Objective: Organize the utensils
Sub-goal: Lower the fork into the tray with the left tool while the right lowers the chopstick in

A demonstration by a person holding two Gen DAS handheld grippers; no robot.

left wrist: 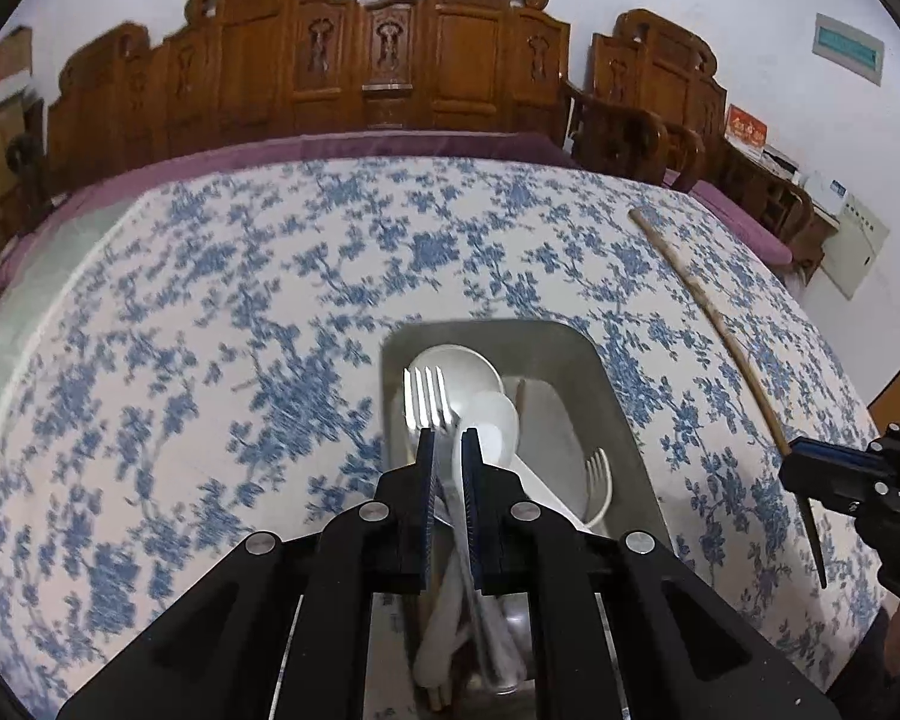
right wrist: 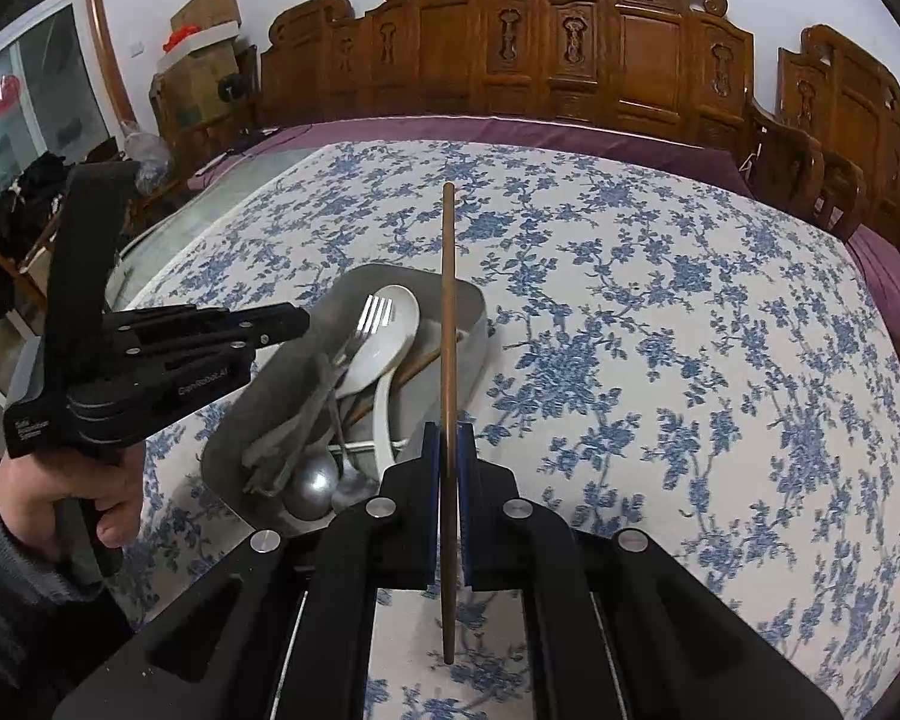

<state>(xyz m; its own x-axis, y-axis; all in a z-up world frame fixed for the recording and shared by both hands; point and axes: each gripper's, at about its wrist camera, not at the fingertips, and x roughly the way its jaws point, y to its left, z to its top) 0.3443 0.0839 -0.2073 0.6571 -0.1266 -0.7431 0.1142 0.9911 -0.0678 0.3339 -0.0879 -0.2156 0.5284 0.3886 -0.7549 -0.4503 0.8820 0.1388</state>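
A grey metal tray point(left wrist: 612, 396) point(right wrist: 258, 414) on the blue floral tablecloth holds white spoons point(left wrist: 462, 369) point(right wrist: 390, 324), a white plastic fork point(left wrist: 599, 474), metal spoons point(right wrist: 312, 489) and chopsticks. My left gripper point(left wrist: 448, 435) is shut on a metal fork point(left wrist: 427, 399), tines pointing away, held over the tray; it also shows in the right wrist view point(right wrist: 306, 318). My right gripper point(right wrist: 448, 429) is shut on a wooden chopstick point(right wrist: 448, 312) that lies along the fingers, just right of the tray. In the left wrist view the right gripper point(left wrist: 810, 468) holds the chopstick point(left wrist: 708, 300) at the right.
The tablecloth point(left wrist: 210, 312) covers a wide table around the tray. Carved wooden chairs point(left wrist: 384, 54) line the far edge. Boxes point(right wrist: 204, 60) stand at the back left. The person's left hand point(right wrist: 66, 498) grips the left tool.
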